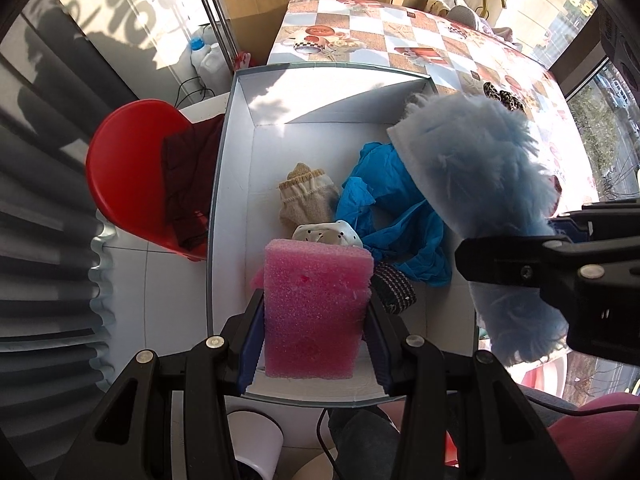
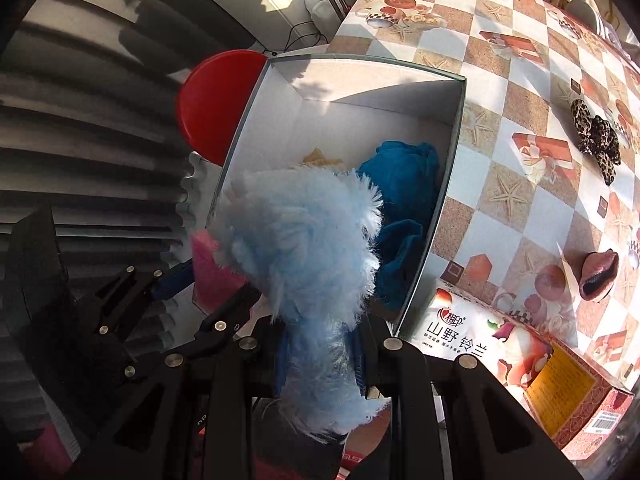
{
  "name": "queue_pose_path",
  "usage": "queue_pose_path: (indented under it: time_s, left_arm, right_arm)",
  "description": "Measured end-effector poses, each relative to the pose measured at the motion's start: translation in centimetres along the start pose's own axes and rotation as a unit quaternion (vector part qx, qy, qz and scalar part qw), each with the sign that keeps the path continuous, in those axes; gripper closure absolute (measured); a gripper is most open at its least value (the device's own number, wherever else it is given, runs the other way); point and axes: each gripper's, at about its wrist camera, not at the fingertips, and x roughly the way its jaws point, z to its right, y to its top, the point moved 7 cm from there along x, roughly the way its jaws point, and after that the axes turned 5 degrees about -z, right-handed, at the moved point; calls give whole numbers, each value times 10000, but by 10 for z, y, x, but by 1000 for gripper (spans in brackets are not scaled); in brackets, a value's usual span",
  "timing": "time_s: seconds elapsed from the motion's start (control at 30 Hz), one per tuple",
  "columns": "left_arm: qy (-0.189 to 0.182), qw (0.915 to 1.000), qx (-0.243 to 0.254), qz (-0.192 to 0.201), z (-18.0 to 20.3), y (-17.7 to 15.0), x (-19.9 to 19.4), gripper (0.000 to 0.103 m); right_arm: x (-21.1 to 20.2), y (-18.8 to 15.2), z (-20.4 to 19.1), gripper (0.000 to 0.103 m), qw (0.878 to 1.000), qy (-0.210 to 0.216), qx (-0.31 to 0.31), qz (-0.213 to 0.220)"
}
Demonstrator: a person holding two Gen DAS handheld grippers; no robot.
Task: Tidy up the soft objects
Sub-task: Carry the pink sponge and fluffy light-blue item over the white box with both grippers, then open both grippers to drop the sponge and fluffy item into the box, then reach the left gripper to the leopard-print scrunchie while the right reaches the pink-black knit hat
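Note:
My left gripper (image 1: 314, 316) is shut on a pink foam sponge (image 1: 314, 304) and holds it over the near end of the white box (image 1: 240, 168). My right gripper (image 2: 320, 356) is shut on a fluffy light-blue cloth (image 2: 304, 248), held above the box's right side; the cloth also shows in the left wrist view (image 1: 480, 168). In the box lie a beige sock (image 1: 304, 196), a blue crumpled cloth (image 1: 400, 216), a white perforated item (image 1: 328, 234) and a dark striped sock (image 1: 394, 286).
The box stands at the left edge of a checkered table (image 2: 520, 160). On the table are a leopard-print bow (image 2: 596, 136), a pink soft item (image 2: 598, 274) and a tissue box (image 2: 520, 364). A red chair (image 1: 132, 168) with a dark garment stands left of the box.

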Motion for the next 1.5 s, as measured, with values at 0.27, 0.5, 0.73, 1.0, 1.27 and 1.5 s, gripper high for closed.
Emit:
queue_pose_path:
  time_s: [0.27, 0.5, 0.73, 1.0, 1.27, 1.5]
  left_arm:
    - [8, 10000, -36, -31, -3, 0, 2, 46]
    - [-204, 9996, -191, -46, -6, 3, 0, 17]
    - [-1090, 9936, -261, 147, 11, 13, -17, 0]
    - [-1340, 9900, 377, 221, 73, 48, -33, 0]
    - [-1346, 9874, 818, -139, 137, 58, -19, 0]
    - [-1059, 9896, 834, -506, 163, 67, -1, 0]
  right_arm:
    - [2, 4, -3, 59, 10000, 86, -27, -7]
    - [-4, 5, 6, 10, 9997, 90, 212, 98]
    - [-30, -2, 44, 0, 9970, 51, 760, 158]
    - [-100, -29, 142, 0, 9853, -32, 1690, 257]
    - [-115, -50, 254, 0, 9753, -835, 2037, -176]
    - [-43, -25, 303, 0, 9780, -654, 1704, -1009]
